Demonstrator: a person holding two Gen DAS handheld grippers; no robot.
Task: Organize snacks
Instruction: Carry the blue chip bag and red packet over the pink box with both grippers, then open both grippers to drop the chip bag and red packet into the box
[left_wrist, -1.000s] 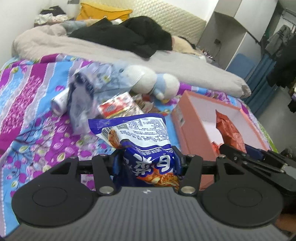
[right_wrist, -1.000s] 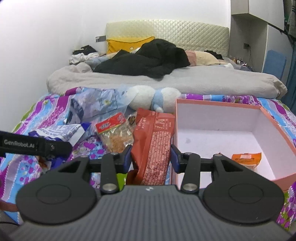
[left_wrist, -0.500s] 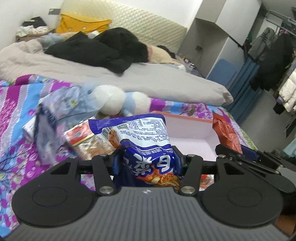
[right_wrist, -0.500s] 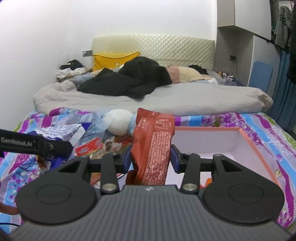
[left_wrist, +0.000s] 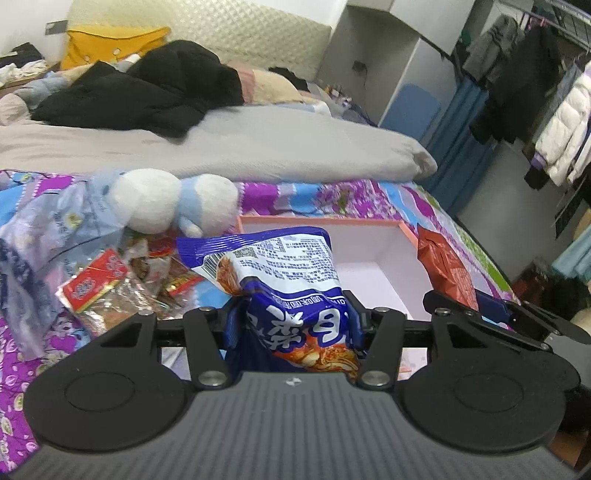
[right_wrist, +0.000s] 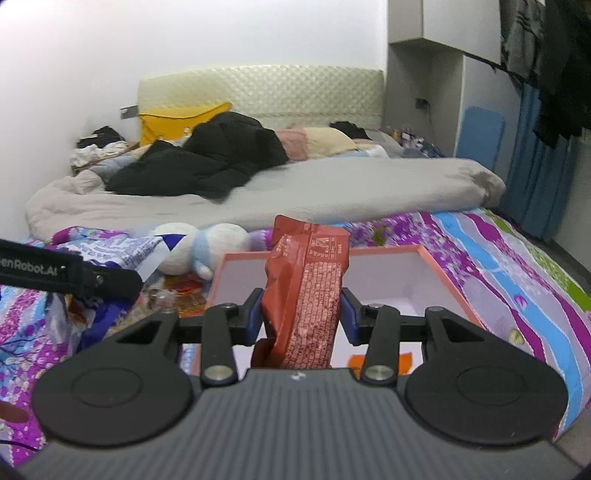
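While loose snack packets (left_wrist: 96, 291) lie on the patterned bedspread (left_wrist: 22, 354) at the left, near a white and blue plush toy (left_wrist: 173, 201), the left gripper (left_wrist: 291, 321) is clamped on a blue noodle packet (left_wrist: 291, 280), held over the near left part of the open pink box (left_wrist: 369, 221). Further right, the right gripper (right_wrist: 302, 318) is clamped on a red snack packet (right_wrist: 308, 288), upright over the same box.

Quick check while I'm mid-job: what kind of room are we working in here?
Most likely a bedroom. The snacks lie on a bed with a floral sheet, backed by a padded headboard, and clothes hang on a rack beside it.
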